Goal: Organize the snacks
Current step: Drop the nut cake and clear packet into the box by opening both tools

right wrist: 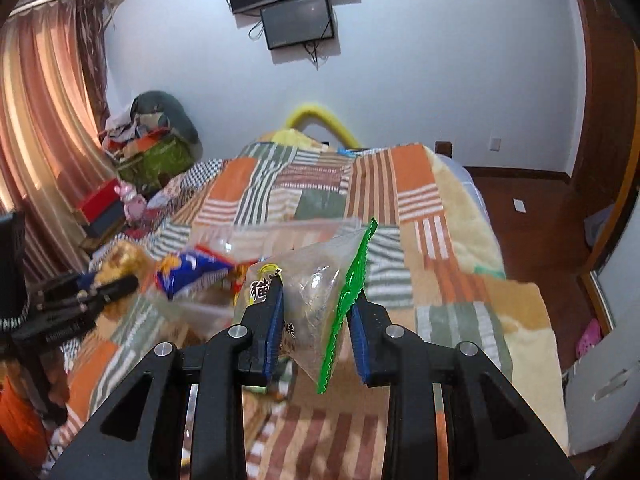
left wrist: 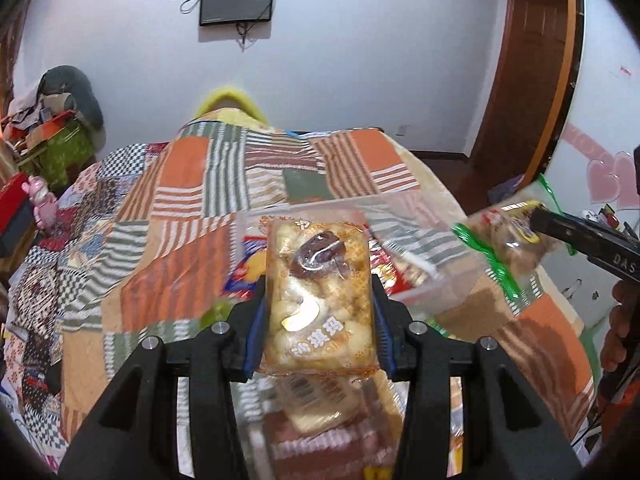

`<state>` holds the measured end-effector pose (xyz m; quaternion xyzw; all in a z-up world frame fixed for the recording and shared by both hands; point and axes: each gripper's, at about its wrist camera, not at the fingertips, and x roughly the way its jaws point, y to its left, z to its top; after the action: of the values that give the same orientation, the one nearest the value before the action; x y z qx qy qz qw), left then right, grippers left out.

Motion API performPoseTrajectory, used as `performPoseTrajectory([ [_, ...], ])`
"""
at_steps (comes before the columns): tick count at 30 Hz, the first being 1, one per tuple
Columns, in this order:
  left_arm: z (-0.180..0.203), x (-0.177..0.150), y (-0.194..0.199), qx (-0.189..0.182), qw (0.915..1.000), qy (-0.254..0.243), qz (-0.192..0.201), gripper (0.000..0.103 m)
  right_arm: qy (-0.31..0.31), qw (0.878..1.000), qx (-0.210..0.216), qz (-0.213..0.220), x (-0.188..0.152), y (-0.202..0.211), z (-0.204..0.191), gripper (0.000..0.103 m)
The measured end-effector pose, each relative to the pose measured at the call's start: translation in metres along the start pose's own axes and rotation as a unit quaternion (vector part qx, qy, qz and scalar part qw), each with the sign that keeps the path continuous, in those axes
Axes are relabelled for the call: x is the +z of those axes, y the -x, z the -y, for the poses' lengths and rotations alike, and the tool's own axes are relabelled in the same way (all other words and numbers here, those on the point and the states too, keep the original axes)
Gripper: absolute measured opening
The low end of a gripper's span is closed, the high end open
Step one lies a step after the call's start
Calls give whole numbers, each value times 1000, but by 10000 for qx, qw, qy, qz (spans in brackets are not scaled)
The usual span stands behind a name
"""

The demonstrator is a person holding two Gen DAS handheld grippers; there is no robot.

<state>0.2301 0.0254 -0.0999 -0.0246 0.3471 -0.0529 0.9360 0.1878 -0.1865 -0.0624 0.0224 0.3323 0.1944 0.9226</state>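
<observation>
A clear packet of pale nutty snack pieces (left wrist: pixel 318 296), orange at its seams, sits clamped between the blue pads of the left gripper (left wrist: pixel 319 312), held above a clear plastic box (left wrist: pixel 416 240) of mixed snack packs on the patchwork quilt (left wrist: pixel 180 208). To the right, the right gripper (right wrist: pixel 316 320) pinches a clear green-edged snack bag (right wrist: pixel 320 292) between its jaws, near the box's right side. Two dark screens (right wrist: pixel 298 20) hang on the far wall.
</observation>
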Motion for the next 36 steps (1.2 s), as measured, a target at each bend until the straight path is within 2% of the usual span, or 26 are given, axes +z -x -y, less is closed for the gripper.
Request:
performPoseTrajectory([
  [6, 18, 13, -28, -131, 9998, -134, -77, 45, 40, 10000, -39, -23, 9, -23, -3, 27],
  [12, 31, 22, -61, -187, 9993, -229, -235, 45, 52, 9995, -26, -304, 7, -56, -5, 27],
  [21, 34, 18, -95, -231, 9983, -169, -507, 45, 86, 9983, 119, -564, 2, -76, -7, 28],
  [25, 33, 19, -94, -167, 9987, -172, -449, 45, 213, 9971, -24, -732, 1, -83, -8, 29],
  [29, 33, 19, -88, -166, 9985, -261, -447, 45, 246, 9950, 40, -965, -2, -91, -10, 33],
  [33, 27, 17, -70, -158, 9989, -284, -337, 46, 251, 9954, 35, -927, -2, -83, -9, 34],
  [36, 15, 14, -51, -20, 9995, -260, -182, 49, 208, 9964, 45, -816, 0, -73, -7, 41],
])
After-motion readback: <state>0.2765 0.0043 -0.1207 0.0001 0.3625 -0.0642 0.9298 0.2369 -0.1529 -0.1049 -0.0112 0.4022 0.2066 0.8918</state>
